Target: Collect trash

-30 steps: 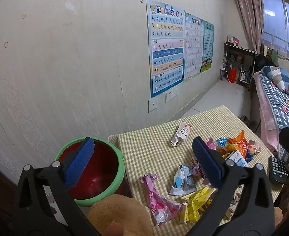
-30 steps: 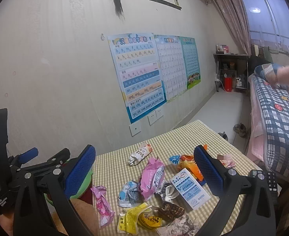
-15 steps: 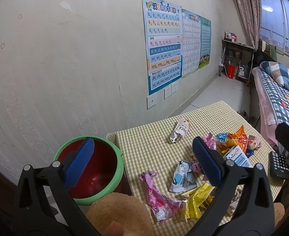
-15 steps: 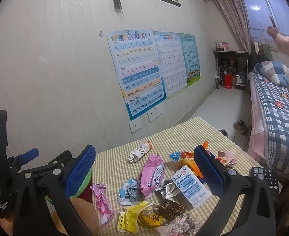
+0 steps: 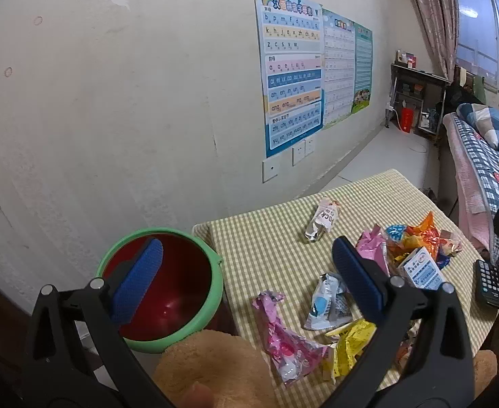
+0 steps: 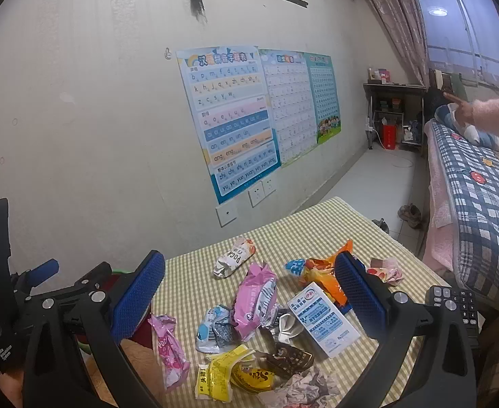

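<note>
Wrappers (image 6: 249,309) are heaped on the checked table (image 5: 273,241), ahead of both tongs; nothing is collected yet. The left gripper (image 5: 246,282) and the right gripper (image 6: 249,292) are held spread and empty above it. A descent onto one wrapper is called for next. The bin (image 5: 181,333) stands beyond the table's left edge, where open room is left.
</note>
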{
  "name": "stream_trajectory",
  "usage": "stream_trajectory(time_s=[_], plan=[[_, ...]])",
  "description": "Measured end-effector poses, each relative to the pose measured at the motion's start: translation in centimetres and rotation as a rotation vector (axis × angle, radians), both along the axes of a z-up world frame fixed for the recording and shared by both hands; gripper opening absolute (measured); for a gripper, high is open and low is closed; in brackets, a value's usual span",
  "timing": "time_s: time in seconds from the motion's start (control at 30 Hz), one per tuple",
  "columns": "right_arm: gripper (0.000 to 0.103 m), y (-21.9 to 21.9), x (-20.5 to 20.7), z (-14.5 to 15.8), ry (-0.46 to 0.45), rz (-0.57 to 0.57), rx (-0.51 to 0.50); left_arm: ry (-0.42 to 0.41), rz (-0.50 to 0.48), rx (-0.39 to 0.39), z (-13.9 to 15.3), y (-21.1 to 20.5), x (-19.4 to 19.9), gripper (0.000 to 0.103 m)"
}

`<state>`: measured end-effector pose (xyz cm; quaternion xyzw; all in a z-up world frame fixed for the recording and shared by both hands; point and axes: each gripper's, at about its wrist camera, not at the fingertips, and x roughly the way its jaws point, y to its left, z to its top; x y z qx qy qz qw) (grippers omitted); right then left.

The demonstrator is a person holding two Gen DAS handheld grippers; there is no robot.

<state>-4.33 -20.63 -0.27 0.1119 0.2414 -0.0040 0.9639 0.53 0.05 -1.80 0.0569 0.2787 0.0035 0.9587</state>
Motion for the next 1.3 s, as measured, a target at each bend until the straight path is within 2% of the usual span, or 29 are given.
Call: stream_trajectory(time_s=[0.2,0.43,0.97,1.07,1.3], plan=[[0.096,-0.1,0.0,-0.1,-0.006,0.001,-0.007,0.016,0.003,0.023,0.1,0.1,0.1,0.098],[0.096,-0.2,0.1,-0.3,-0.003,-0.001,-0.002,0.042,0.002,0.004,-0.3,0.0,0.4,0.098],[0.096,-0.7,0.3,-1.2,0.014,-0.009,0.006,0.024,-0.006,0.017,-1.2,-0.3,0.4,0.098],[0.096,-0.9,0.3,-1.8,0.03,-0.005,0.002,0.03,-0.011,0.043,-1.4,-0.4,0.3,0.098],[0.096,-3.0,0.4,-4.1,0.09,-0.053,0.011,0.076,0.02,0.225,-3.9,-1.1,0.9,0.098]])
